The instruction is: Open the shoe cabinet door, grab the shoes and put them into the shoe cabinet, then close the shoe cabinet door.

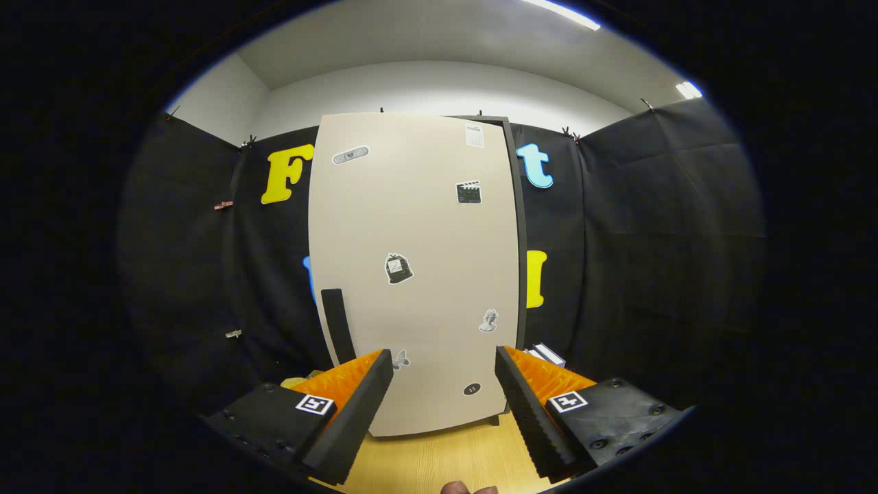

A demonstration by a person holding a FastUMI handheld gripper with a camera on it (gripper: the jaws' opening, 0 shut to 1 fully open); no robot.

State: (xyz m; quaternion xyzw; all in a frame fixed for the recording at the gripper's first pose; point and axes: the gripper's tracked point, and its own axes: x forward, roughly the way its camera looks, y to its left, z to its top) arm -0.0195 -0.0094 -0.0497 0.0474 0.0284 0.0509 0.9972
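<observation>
Dead ahead at 12 o'clock beyond the gripper (444, 374), jaws wide apart and empty, stands the tall beige sticker-dotted shoe cabinet door (415, 274), closed, its black vertical bar handle (337, 324) at 10 o'clock off the left finger.

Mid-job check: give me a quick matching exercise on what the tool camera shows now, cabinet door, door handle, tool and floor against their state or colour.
Things:
1. cabinet door
2. door handle
3. tool
4. floor

States or colours:
A. light wood grain, under the cabinet
B. beige, shut, dotted with small stickers
C. open, fingers apart, holding nothing, just short of the door
D. black upright bar near the door's lower left edge

Pairs: 1-B, 2-D, 3-C, 4-A
</observation>
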